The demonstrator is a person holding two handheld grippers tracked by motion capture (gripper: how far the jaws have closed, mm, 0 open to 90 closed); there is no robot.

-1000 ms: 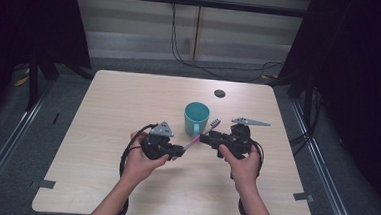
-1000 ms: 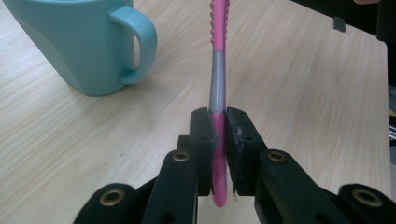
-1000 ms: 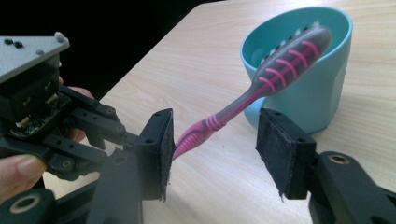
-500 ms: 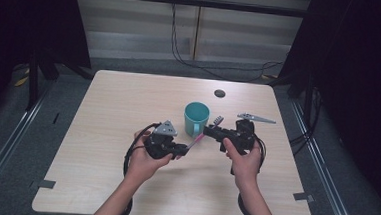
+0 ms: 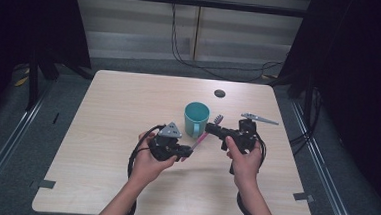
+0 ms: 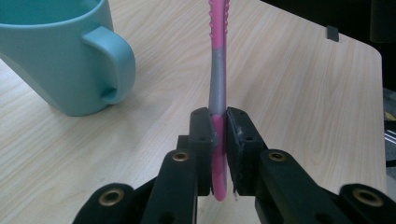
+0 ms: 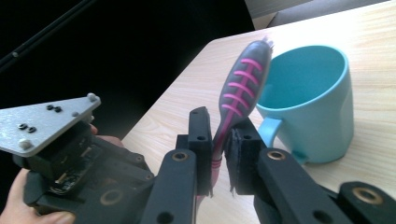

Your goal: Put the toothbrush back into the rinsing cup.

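Both grippers are holding the same pink and grey toothbrush (image 5: pixel 204 135) right now, just in front of the teal mug (image 5: pixel 196 119) near the middle of the table (image 5: pixel 101 147). The left gripper (image 6: pixel 217 140) is clamping the tail of the handle, its jaws pressing flat on both sides with no slack showing, so that end is locked in. The right gripper (image 7: pixel 219 144) is sitting around the neck just below the brush head, jaws nearly closed and touching it, though I can't tell how hard it's biting. My guess is this is a handover: the left is keeping the brush steady and off the table while the right is getting a grip nearer the head, which would make it easier to tip it upright and drop it handle first into the mug. The mug is standing upright with its handle pointing toward the person, empty as far as I can see. Off to the right, a grey metal tool (image 5: pixel 259 118) is lying well clear.
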